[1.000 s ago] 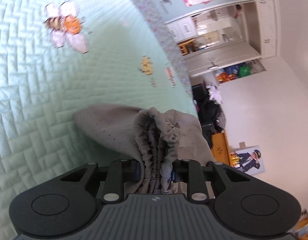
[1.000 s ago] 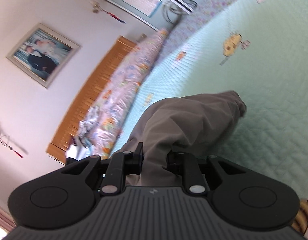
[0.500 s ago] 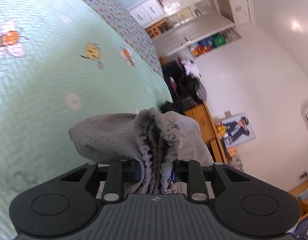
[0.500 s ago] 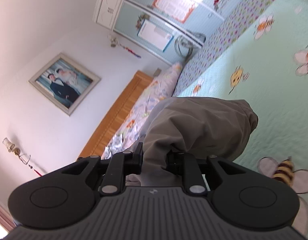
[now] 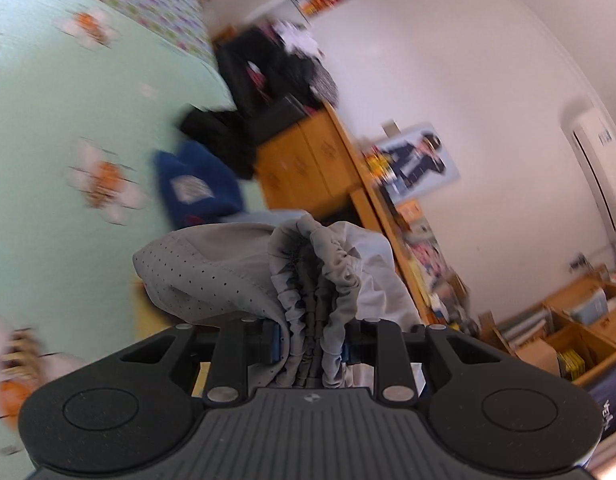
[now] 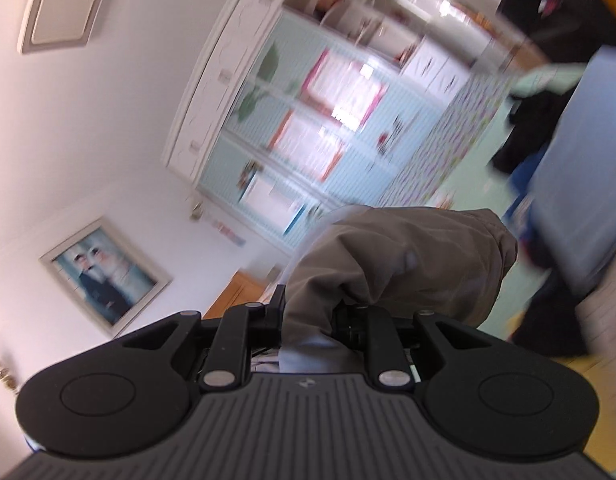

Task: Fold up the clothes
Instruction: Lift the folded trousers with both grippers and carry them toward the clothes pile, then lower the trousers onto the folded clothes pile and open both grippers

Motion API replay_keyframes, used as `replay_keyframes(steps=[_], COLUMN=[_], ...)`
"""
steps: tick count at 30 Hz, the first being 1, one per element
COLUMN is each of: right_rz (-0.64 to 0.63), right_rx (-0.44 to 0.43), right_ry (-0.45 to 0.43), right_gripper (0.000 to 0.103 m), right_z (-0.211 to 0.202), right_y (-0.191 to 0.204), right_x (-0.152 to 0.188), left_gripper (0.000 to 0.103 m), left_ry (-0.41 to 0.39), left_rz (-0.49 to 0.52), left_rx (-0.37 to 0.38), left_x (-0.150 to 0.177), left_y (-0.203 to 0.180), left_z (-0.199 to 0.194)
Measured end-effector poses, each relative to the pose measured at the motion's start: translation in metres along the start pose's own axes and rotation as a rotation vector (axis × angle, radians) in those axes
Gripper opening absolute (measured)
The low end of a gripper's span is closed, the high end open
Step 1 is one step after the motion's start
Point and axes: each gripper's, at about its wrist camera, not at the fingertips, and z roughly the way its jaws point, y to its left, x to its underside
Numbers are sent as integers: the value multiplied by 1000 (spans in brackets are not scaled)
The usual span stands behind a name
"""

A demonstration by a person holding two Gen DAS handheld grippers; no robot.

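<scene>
The left hand-held gripper point(image 5: 311, 344) is clamped narrowly on the gathered elastic waistband of a grey garment point(image 5: 228, 276), and the right hand-held gripper point(image 6: 308, 320) pinches another bunched part of the same cloth point(image 6: 403, 264), which looks browner in that view. With one grip at each side, the piece seems to be carried off the bed point(image 5: 48, 160) between the two hands, probably so it can hang out and be straightened before it is laid down for folding. The waistband shows tight ruffled pleats with a dark inner channel, while the panel beside it is a thin, smooth fabric dotted with small perforations (a sports-short sort of weave, I would judge). It drapes limply over the jaws, so it should flop and crease easily. The bed cover is pale mint, quilted, and printed with blurred orange and white bees or flowers. A blue garment point(image 5: 196, 188) and a black garment point(image 5: 216, 136) lie near the bed's far edge, apparently waiting their turn. Beyond them stands a wooden cabinet point(image 5: 308, 160) against a white wall. The right view takes in a pale blue wardrobe point(image 6: 308, 128) and a framed photograph point(image 6: 104, 272), both smeared by motion.
</scene>
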Motion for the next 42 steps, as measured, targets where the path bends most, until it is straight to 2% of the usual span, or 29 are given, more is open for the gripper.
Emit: replay_keyframes(steps=[8,12,15,17,18,21,23,25,27,30,33,34,35,37,38,40,42], right_rz=[-64,-111,-126,-111,-94,14,69,105,125,164,146,133,120,116,116,138,166], right_rx=[120,140,189,233,273,478,560,590,538,492,493,499,511,526,532,536,537], right_ry=[-114,-141,-149,-131,-113,-36,-17,-30,-93,-121,-123,-126,-131,-157,-172,-215,-261], right_gripper=[22,22,23,24,25,31,38,41,42,44,63,75,81,86,87,87,87], right_z=[-85,-114,-130,-137,-137,-115,-97,-85,-89,-100,-106,-107,-112,-125,-131,-140,-148], right_y=[-35,-50,-76,-108,-128,-208,-249,-276,-282,-283,-272,-267,-262,-259,-258,-256,-255], right_x=[-78,-114,-140,-152,-154,-141,-118,-94,-81,-76,-79,-80,-81,-85,-88,-87,-85], left_gripper=[28,28,30,30,31,31,32,38,39,45,52,55,56,65,68,81,82], left_ry=[114,133,151,163,167,235,294,286,267,276,273,267,261,245,229,191,164], left_rz=[1,8,29,51,66,60,14,1,-3,3,-19,-38,-56,-81,-88,-104,-119], left_rx=[101,151,168,128,86,-91,-203,-208,-192,-192,-179,-170,-164,-144,-137,-139,-143], left_x=[-1,6,21,37,46,78,102,116,118,118,118,118,118,116,116,116,113], left_y=[-42,-62,-74,-71,-65,-20,19,40,43,38,37,38,40,42,43,45,45], left_z=[151,200,228,251,263,311,335,340,338,338,333,329,325,315,312,301,288])
